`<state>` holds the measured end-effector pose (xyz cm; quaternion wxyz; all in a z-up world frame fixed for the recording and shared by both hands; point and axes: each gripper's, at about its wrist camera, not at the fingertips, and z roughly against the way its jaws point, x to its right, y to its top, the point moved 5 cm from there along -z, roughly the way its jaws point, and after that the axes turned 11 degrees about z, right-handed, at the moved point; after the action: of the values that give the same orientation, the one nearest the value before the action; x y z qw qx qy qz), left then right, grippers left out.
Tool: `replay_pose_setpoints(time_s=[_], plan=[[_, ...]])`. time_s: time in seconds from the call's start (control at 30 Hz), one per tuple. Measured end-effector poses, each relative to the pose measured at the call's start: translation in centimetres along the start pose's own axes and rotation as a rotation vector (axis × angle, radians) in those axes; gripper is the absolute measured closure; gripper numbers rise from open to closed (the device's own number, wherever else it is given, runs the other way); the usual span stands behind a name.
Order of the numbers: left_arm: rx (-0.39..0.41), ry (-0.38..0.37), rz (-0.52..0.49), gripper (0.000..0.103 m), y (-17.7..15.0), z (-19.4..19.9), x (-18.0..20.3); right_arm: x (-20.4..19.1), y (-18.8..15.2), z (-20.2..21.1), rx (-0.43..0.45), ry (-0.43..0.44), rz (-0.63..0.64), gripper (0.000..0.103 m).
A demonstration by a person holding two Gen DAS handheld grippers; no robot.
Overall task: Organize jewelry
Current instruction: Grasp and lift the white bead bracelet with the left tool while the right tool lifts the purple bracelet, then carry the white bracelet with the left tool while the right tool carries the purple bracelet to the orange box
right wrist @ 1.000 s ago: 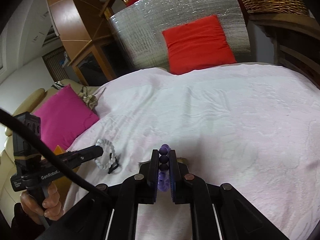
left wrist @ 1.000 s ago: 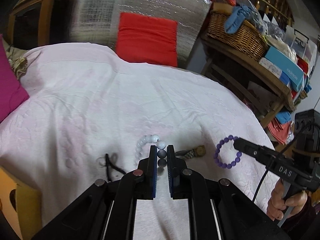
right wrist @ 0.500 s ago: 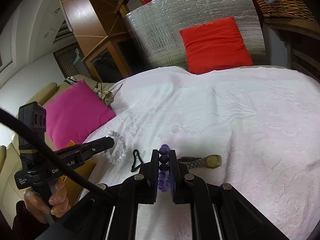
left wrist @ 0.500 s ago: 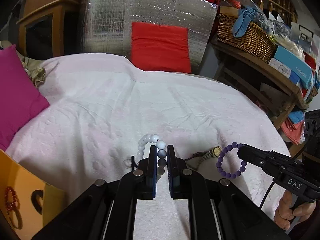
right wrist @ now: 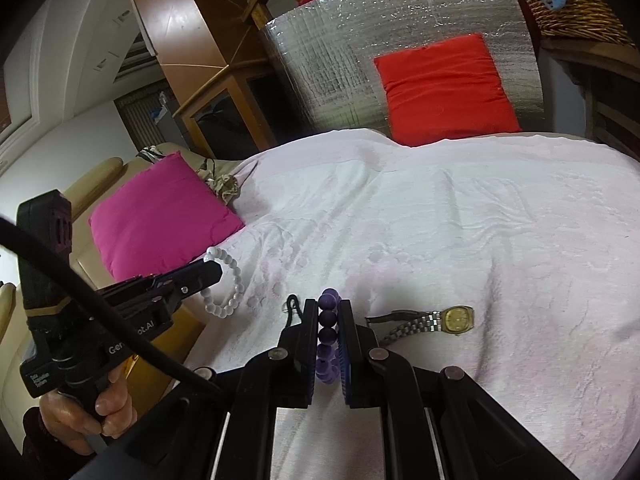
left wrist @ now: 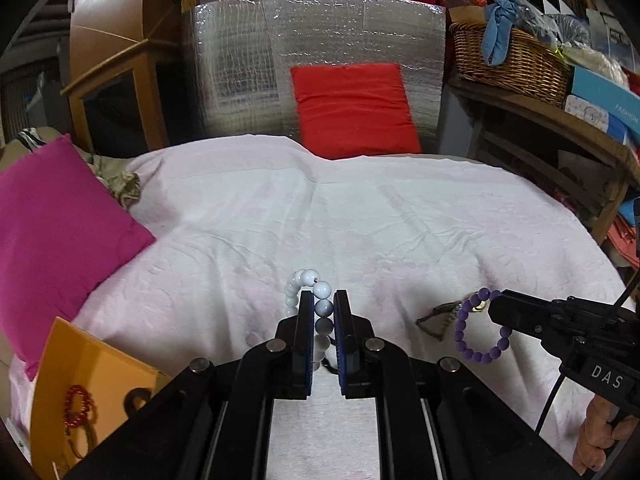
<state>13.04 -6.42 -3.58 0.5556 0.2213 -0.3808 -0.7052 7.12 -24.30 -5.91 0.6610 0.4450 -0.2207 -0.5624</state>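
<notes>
Gripping a white bead bracelet [left wrist: 316, 300] between its closed fingers, the left claw [left wrist: 323, 300] holds the loop up above the pale pink bedspread [left wrist: 360, 220]; the right claw [right wrist: 329, 312] is clamped the same way on a purple bead bracelet [right wrist: 329, 320], which hangs clear of the cloth. Just beyond the right claw, a gold-faced wristwatch [right wrist: 456, 319] with a metal band lies flat on the spread, and a small black cord [right wrist: 293, 308] lies beside the claw's left finger. At the near left edge of the bed sits an orange box [left wrist: 92, 380] with a red bead bracelet [left wrist: 78, 406] inside. Farther out, a magenta cushion [left wrist: 52, 240] rests on the left side of the bed, and a red cushion [left wrist: 352, 108] leans against a silver foil panel [left wrist: 320, 40] at the far end. A wicker basket [left wrist: 508, 68] stands on a wooden shelf [left wrist: 560, 120] to the right, and wooden furniture [left wrist: 116, 72] rises at the left.
</notes>
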Motion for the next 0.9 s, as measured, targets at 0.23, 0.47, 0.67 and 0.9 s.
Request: replay_pose_setpoints(time_s=[0.23,0.47,0.67,0.9], plan=[[0.031,0.048,-0.015,0.093,0.1,1.0,-0.6,-0.9,-0.1,-0.4,-0.003,0.008,0.013,0.093],[0.032,0.082,-0.019,0.093,-0.2,1.2,-1.1,-1.7,-0.1,-0.7,-0.004,0.01,0.031,0.093],[0.032,0.11,-0.019,0.093,-0.5,1.3,-1.5,-2.0,-0.1,-0.8,-0.002,0.014,0.037,0.093],[0.039,0.127,-0.006,0.093,-1.0,1.9,-1.5,-1.7,-0.2,-0.3,0.005,0.007,0.023,0.093]])
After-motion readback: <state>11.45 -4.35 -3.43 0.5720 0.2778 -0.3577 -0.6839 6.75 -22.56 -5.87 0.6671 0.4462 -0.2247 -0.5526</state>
